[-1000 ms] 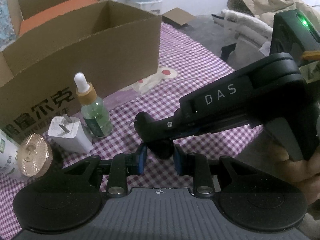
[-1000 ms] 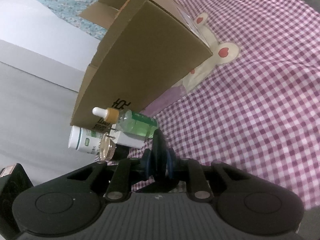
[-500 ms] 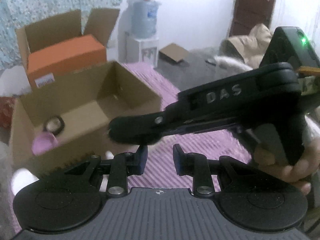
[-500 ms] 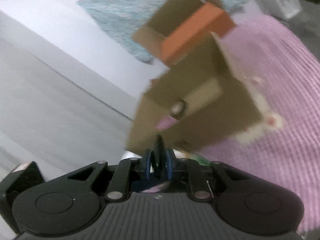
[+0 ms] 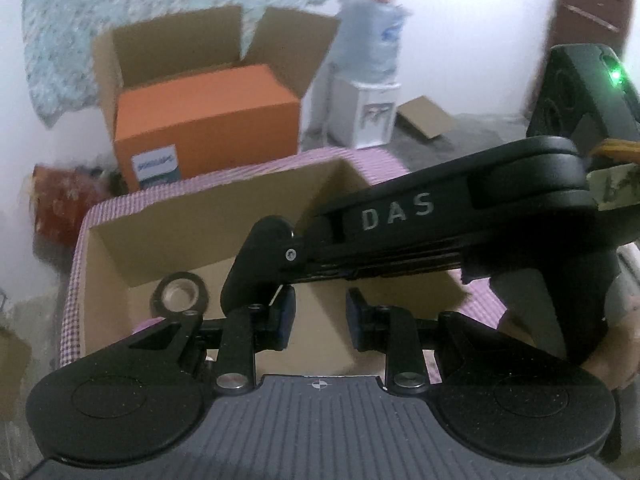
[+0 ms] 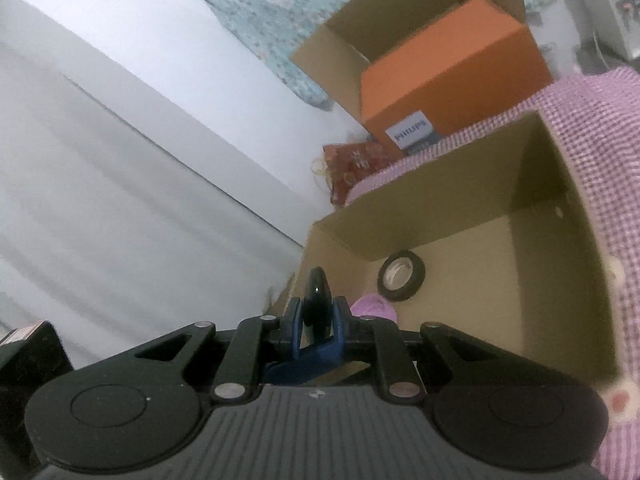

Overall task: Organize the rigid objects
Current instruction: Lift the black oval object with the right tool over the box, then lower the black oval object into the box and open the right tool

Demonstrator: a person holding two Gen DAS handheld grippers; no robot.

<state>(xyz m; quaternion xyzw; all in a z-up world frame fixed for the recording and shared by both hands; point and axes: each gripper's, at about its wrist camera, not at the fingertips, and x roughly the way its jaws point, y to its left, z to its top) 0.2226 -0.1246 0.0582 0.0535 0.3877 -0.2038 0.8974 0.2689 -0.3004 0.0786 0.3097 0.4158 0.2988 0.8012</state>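
Note:
An open cardboard box [image 5: 168,216] [image 6: 552,280] stands on the pink checked cloth. A black tape roll [image 5: 180,294] [image 6: 401,276] and a pink object [image 6: 372,306] lie inside it. My right gripper [image 6: 317,312] is shut on a flat black disc-shaped object [image 6: 316,300] and holds it over the box's near left corner. In the left wrist view the right gripper's body [image 5: 440,220] reaches across above the box. My left gripper [image 5: 320,312] is open and empty, just behind it.
An orange box [image 5: 204,120] [image 6: 452,72] sits inside a second open carton [image 5: 208,40] behind the table. A water dispenser [image 5: 368,80] stands at the back. A red bag [image 5: 60,196] lies at the left. A white wall fills the left of the right wrist view.
Both grippers rose from the cloth beside the bottles and charger to above the open box. The right gripper kept the black object and carried it over the box.

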